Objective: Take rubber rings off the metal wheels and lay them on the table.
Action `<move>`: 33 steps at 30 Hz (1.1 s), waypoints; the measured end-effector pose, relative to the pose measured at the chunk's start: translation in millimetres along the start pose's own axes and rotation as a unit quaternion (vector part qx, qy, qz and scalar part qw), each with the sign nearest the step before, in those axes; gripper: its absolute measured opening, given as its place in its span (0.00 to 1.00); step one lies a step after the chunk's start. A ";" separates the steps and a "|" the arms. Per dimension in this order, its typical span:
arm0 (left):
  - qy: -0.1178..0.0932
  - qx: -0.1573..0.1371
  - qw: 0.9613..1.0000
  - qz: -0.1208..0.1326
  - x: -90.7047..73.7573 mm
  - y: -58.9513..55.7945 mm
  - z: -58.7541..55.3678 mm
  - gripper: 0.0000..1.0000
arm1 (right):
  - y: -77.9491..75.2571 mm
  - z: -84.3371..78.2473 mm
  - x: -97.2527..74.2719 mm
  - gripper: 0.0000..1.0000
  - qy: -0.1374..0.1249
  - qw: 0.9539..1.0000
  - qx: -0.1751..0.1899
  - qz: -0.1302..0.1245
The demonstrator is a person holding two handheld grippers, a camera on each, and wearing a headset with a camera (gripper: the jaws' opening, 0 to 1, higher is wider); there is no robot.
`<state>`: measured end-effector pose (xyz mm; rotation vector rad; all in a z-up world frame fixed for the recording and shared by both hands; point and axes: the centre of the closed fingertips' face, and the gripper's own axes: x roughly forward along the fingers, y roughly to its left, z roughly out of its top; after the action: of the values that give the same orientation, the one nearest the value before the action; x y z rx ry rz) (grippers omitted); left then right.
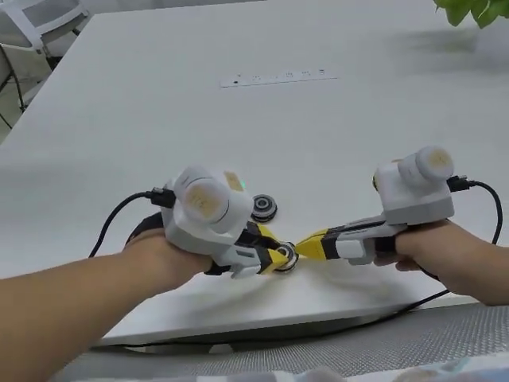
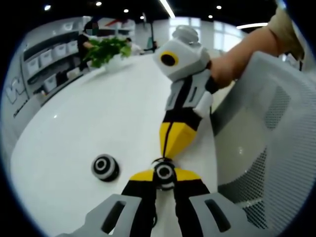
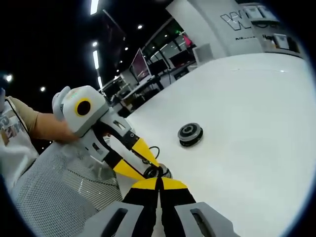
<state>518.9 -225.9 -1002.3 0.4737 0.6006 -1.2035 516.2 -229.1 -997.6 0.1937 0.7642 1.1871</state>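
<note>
My left gripper (image 1: 280, 258) (image 2: 163, 176) is shut on a small metal wheel (image 1: 288, 255) (image 2: 164, 173) (image 3: 159, 171) with a dark rubber ring, holding it just above the table's near edge. Facing it, my right gripper (image 1: 301, 249) (image 3: 159, 180) has its jaws together, and its yellow tips (image 2: 167, 152) touch the wheel's rim. Whether they pinch the ring is not clear. A second wheel (image 1: 264, 208) (image 2: 105, 167) (image 3: 190, 133), black ring still around it, lies flat on the white table (image 1: 159, 143) a little beyond the left gripper.
A socket strip (image 1: 278, 78) is set into the table further back. Green plant leaves (image 1: 475, 9) hang at the far right corner, and a white chair (image 1: 40, 28) stands at the far left. Cables (image 1: 119, 215) trail from both grippers. A grey mesh chair (image 2: 266, 148) is close behind me.
</note>
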 end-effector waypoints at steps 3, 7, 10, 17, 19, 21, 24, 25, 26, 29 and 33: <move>0.000 0.001 1.000 -0.001 0.2 0.2 0.0 0.13 | 0.5 0.1 0.4 0.00 0.000 1.000 0.001 0.001; -0.003 0.000 1.000 0.000 0.2 0.3 0.2 0.13 | 0.4 0.3 0.8 0.00 -0.002 1.000 0.002 0.004; -0.003 0.000 1.000 0.000 0.4 0.5 0.4 0.13 | 0.4 0.7 0.9 0.00 -0.005 1.000 0.004 0.005; 0.000 0.002 1.000 0.003 1.1 1.1 0.6 0.12 | 0.9 2.0 1.1 0.00 -0.008 1.000 0.001 0.006; 0.001 0.002 1.000 0.002 1.2 1.1 0.7 0.12 | 1.1 2.4 1.2 0.00 -0.008 1.000 0.002 0.007; 0.001 0.003 1.000 0.002 1.3 1.2 0.9 0.12 | 2.1 2.9 1.6 0.00 -0.008 1.000 0.000 0.008; 0.002 0.003 1.000 0.001 1.4 1.4 1.1 0.12 | 3.0 3.2 2.4 0.00 -0.007 1.000 -0.001 0.010; 0.003 0.004 1.000 0.001 1.5 1.5 1.2 0.12 | 3.1 3.3 2.6 0.00 -0.007 1.000 -0.001 0.011; 0.003 0.004 1.000 0.001 1.5 1.5 1.2 0.12 | 3.1 3.3 3.1 0.00 -0.007 1.000 -0.001 0.012; 0.002 0.005 1.000 -0.001 1.5 1.4 1.2 0.12 | 3.3 3.2 4.2 0.00 -0.007 1.000 0.000 0.015; 0.002 0.006 1.000 -0.003 1.8 1.2 1.6 0.12 | 3.7 3.2 5.2 0.00 -0.006 1.000 0.002 0.018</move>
<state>520.8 -227.8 -1002.3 0.4846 0.5985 -1.2134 516.2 -222.2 -995.7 0.2183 0.7546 1.2176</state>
